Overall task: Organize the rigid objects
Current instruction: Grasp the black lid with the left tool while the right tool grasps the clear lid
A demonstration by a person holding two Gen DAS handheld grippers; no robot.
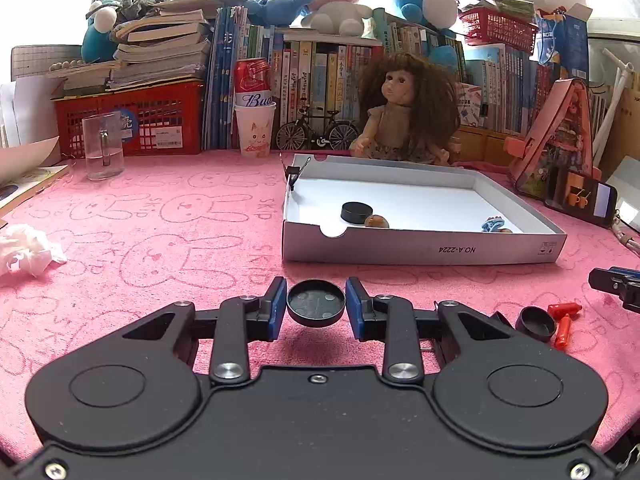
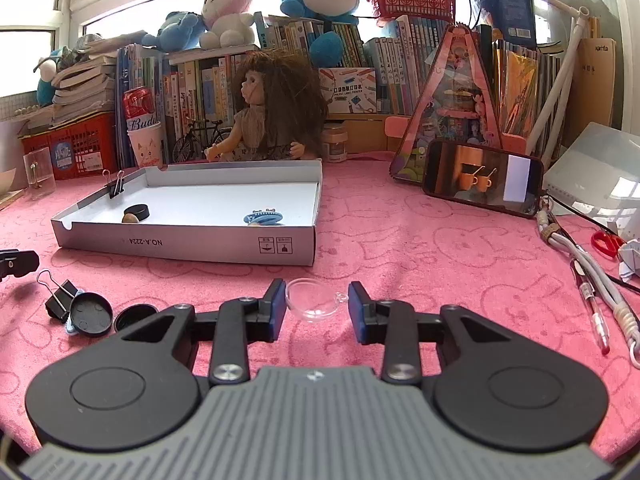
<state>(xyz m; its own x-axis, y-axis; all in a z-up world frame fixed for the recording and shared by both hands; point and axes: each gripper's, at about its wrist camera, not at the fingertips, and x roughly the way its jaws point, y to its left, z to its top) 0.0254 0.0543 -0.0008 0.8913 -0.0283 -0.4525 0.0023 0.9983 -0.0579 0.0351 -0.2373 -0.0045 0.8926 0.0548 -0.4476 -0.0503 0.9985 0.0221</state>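
My left gripper is shut on a round black lid, held a little above the pink cloth with its underside toward the camera. My right gripper is open around a clear plastic half-shell that rests on the cloth. The left pad touches the shell; the right pad stands apart from it. A shallow white cardboard box lies ahead, holding a black puck, a brown stone and a blue toy.
On the cloth lie a black cap, a red toy hammer, a black binder clip and two more black lids. A crumpled tissue lies left. A phone, cables and a pen lie right. A doll and books stand behind.
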